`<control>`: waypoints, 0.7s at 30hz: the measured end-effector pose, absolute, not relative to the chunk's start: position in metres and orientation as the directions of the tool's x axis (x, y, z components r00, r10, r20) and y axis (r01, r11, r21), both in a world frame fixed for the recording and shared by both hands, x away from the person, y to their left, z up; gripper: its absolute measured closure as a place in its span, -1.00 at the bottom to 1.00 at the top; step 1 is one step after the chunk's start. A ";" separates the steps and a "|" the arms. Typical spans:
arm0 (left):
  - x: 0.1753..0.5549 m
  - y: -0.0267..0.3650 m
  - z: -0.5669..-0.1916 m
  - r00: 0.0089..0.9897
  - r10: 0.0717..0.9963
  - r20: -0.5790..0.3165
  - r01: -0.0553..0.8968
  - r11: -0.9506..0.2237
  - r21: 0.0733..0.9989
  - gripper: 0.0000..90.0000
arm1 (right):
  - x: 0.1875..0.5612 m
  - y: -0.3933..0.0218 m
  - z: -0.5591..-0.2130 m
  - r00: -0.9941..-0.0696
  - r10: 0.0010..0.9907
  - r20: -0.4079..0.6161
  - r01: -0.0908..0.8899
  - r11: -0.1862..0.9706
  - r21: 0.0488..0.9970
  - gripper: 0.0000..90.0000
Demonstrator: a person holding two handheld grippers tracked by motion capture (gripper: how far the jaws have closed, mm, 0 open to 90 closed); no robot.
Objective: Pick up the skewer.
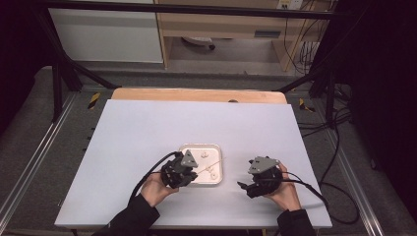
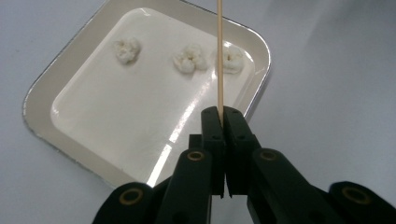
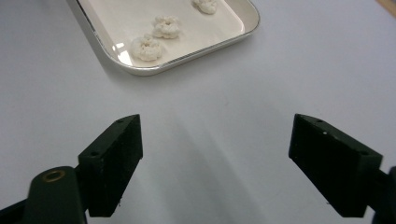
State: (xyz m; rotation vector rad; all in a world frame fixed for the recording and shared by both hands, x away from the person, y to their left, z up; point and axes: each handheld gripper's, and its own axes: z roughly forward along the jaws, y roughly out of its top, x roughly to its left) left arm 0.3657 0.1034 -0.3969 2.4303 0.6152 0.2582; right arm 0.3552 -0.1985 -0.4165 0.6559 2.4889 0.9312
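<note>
Left claw (image 2: 223, 116) clamps skewer (image 2: 219, 56), tip above tray (image 2: 42, 126).

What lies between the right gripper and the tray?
Nothing: in the right gripper view, bare white table separates the open right gripper from the tray.

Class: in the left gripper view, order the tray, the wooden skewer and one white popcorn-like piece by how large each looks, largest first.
1. Tray, by far the largest.
2. Wooden skewer, long but very thin, clamped in the left gripper.
3. Popcorn-like piece, smallest; the three pieces look about alike in size.
</note>
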 end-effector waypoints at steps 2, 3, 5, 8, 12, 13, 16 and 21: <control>0.364 0.110 -0.398 0.866 0.499 0.028 0.374 -0.685 0.625 0.96 | 0.356 -0.201 -0.419 -0.801 0.575 -0.167 0.312 0.639 0.703 -0.68; 0.362 0.115 -0.399 0.859 0.511 0.024 0.380 -0.670 0.638 0.96 | 0.355 -0.201 -0.420 -0.799 0.582 -0.154 0.320 0.627 0.710 -0.70; 0.360 0.122 -0.401 0.852 0.524 0.013 0.390 -0.651 0.652 0.96 | 0.355 -0.203 -0.423 -0.792 0.597 -0.129 0.336 0.603 0.723 -0.73; 0.356 0.134 -0.406 0.834 0.552 -0.003 0.409 -0.615 0.674 0.96 | 0.354 -0.203 -0.426 -0.782 0.617 -0.092 0.368 0.575 0.731 -0.75; 0.351 0.149 -0.411 0.817 0.575 -0.033 0.429 -0.570 0.701 0.96 | 0.357 -0.203 -0.430 -0.768 0.640 -0.015 0.429 0.531 0.731 -0.81; 0.350 0.151 -0.412 0.815 0.578 -0.040 0.431 -0.557 0.710 0.96 | 0.357 -0.203 -0.430 -0.768 0.640 -0.015 0.429 0.531 0.731 -0.81; 0.345 0.160 -0.415 0.807 0.588 -0.052 0.433 -0.531 0.729 0.96 | 0.357 -0.201 -0.431 -0.762 0.647 0.001 0.438 0.514 0.737 -0.83; 0.338 0.172 -0.420 0.789 0.610 -0.068 0.444 -0.492 0.749 0.96 | 0.357 -0.198 -0.427 -0.752 0.659 0.023 0.443 0.478 0.758 -0.86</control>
